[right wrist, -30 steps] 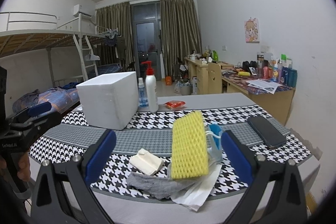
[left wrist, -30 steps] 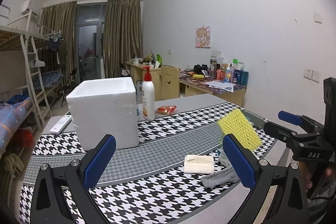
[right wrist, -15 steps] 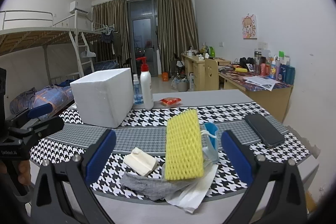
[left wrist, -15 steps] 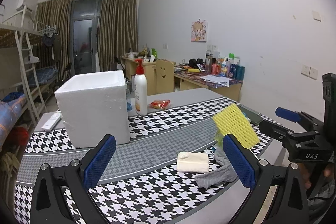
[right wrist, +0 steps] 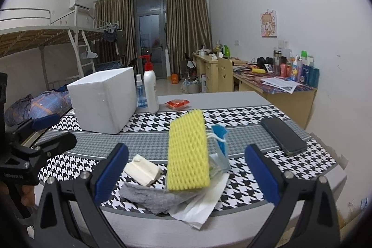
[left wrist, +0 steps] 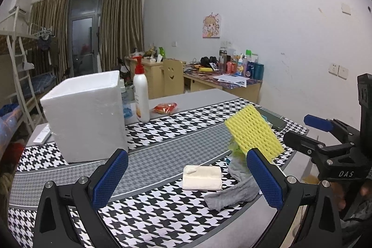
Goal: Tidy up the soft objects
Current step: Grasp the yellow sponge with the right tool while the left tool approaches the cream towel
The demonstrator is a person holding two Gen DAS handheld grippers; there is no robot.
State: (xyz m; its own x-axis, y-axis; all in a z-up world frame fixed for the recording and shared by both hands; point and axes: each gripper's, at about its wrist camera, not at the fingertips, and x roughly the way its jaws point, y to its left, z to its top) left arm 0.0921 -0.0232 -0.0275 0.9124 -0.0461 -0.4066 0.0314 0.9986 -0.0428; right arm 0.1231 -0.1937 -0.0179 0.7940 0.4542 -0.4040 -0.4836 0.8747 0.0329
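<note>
The left gripper point(left wrist: 187, 176) has two black, angular arms, each ending in a blue finger pad point(left wrist: 109, 177) with a fine cross-hatched grip. Silver screws sit along the top of both arms. The right gripper point(right wrist: 186, 174) is built the same way: black frame, blue pads point(right wrist: 261, 174), silver screw heads. In the left view, at 4 o'clock, the right gripper's black side bears white letters "DAS", and skin of the right hand point(left wrist: 340, 195) shows below it.
</note>
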